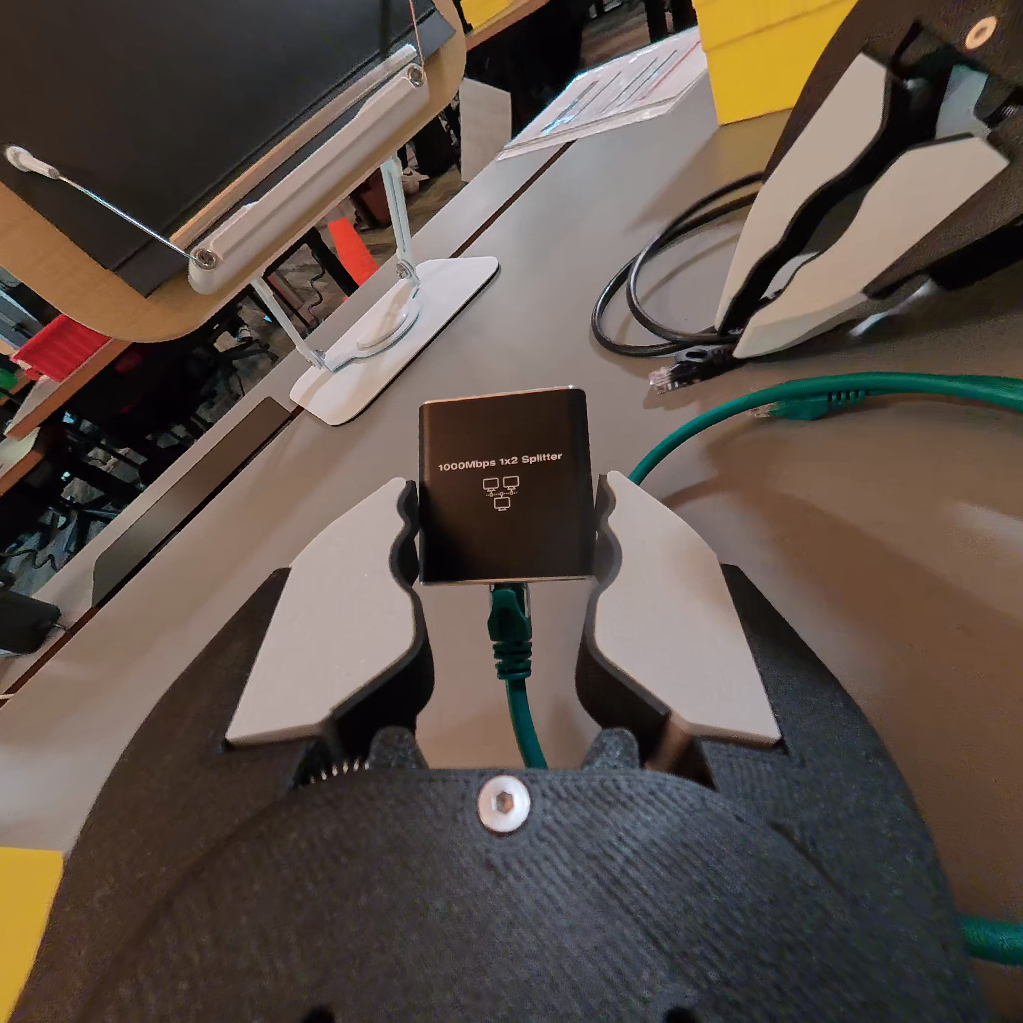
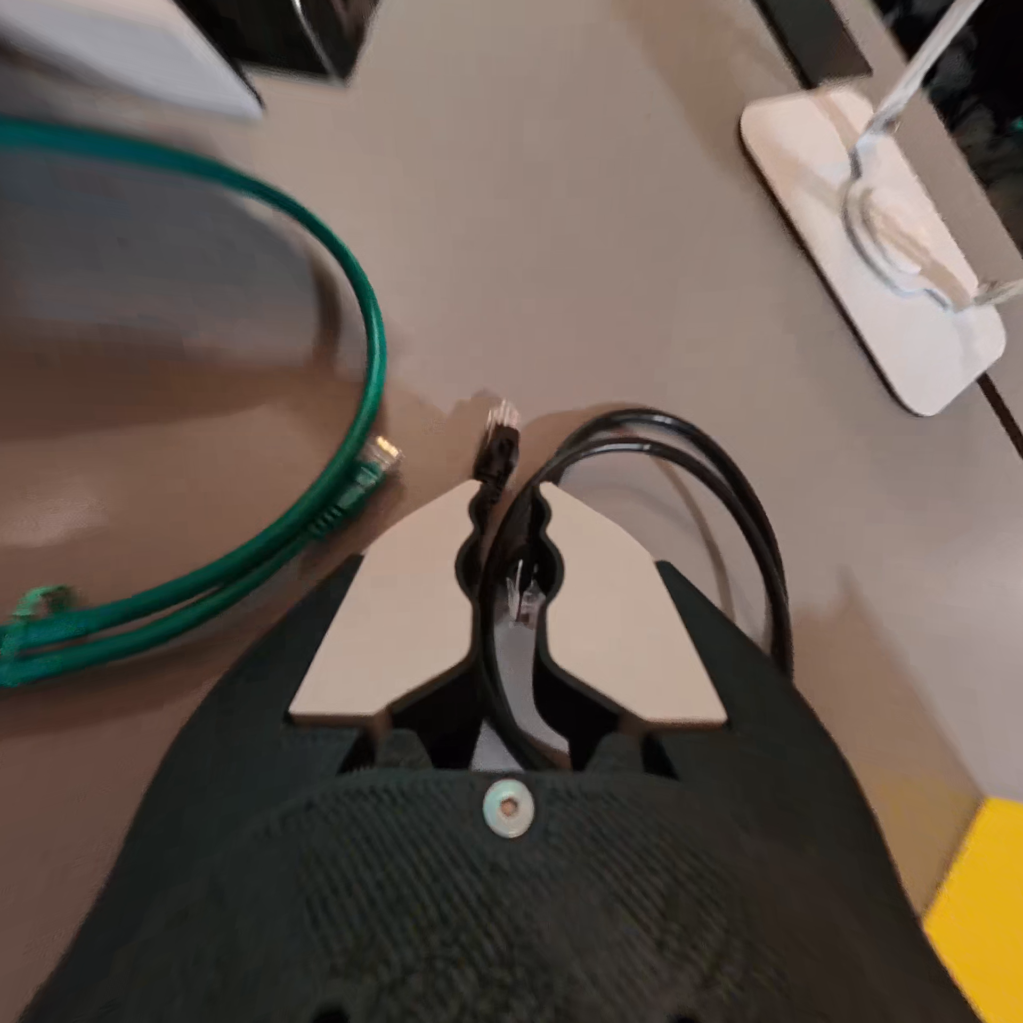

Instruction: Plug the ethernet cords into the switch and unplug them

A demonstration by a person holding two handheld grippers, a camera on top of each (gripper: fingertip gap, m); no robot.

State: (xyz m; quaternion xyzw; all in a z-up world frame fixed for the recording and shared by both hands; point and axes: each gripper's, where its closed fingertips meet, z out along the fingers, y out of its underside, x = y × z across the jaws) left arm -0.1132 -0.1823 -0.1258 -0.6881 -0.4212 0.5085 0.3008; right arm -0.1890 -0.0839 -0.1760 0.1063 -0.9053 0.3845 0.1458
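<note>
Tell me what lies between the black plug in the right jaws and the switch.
Nothing visible. Bare table separates the black plug from the switch, held by the left gripper. The green cable lies beside that path.

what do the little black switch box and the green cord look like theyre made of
The switch box: probably metal, smooth satin black, with bright bare edges at its ends. The green ethernet cord: flexible plastic jacket, slightly glossy, with a ribbed moulded boot at the plug.
</note>
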